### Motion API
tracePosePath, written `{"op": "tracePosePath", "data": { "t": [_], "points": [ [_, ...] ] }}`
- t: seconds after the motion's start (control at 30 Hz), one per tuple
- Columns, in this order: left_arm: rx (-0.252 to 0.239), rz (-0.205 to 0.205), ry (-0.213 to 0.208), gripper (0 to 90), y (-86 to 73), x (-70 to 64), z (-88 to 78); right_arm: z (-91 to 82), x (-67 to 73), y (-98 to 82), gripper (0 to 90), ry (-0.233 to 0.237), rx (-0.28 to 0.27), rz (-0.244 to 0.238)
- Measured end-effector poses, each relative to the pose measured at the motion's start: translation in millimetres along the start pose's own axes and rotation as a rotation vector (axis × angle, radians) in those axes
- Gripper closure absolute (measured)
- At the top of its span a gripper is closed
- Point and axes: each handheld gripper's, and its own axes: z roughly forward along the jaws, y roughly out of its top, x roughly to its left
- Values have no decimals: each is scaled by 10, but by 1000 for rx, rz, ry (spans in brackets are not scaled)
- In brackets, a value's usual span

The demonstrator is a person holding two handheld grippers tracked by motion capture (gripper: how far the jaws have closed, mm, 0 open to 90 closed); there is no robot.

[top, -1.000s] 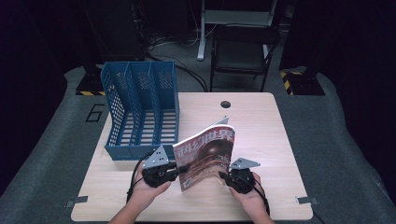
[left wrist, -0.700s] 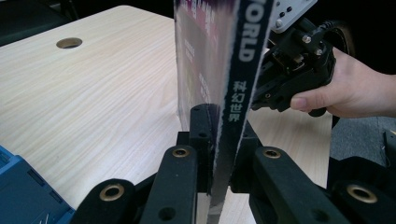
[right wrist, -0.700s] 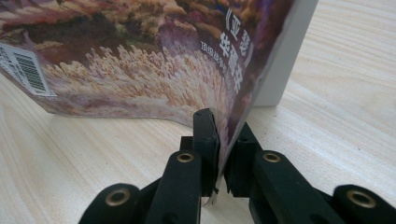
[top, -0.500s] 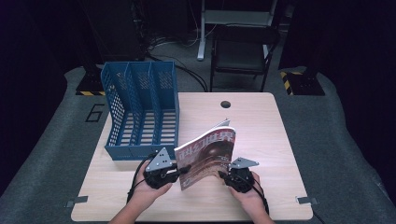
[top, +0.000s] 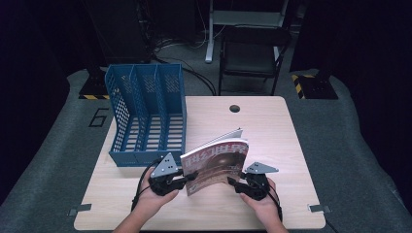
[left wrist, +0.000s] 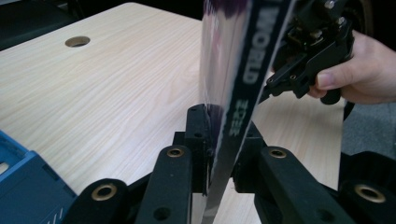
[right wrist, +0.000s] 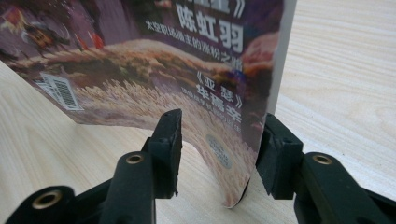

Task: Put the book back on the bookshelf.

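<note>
A glossy magazine [top: 216,165] stands on edge near the table's front, tilted, its cover facing me. My left gripper [top: 189,178] grips its lower left edge; in the left gripper view both pads press on the magazine's spine [left wrist: 243,70], though the jaws [left wrist: 223,149] have just been opening slightly. My right gripper [top: 233,184] is at the magazine's lower right corner. Its jaws [right wrist: 219,149] have just been opening and stand wide apart, with the magazine's curled corner [right wrist: 163,60] between them and the left pad off the cover.
A blue three-slot file holder [top: 145,116] lies on the wooden table [top: 272,131] behind my left hand. A cable hole [top: 235,108] sits at the table's far edge. A dark chair [top: 252,53] stands beyond the table.
The right gripper's jaws have parted from the magazine's corner. The magazine has sunk a little between the grippers. Both hands stay about where they were.
</note>
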Motion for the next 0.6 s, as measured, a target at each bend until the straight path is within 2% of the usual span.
{"op": "tracePosePath", "data": {
  "t": [0.17, 0.3, 0.4, 0.6],
  "points": [
    [28, -23, -6, 732, 11, 18, 21, -31, -3, 6, 525, 10, -4, 3],
    [31, -35, -4, 699, 28, 24, 16, -46, -11, 6, 521, 14, -9, 6],
    [6, -50, -3, 654, 96, 40, -25, -78, -25, 4, 512, 6, -23, 14],
    [-26, -75, 3, 590, 235, 66, -99, -129, -53, 19, 510, 20, -40, 18]
  ]
}}
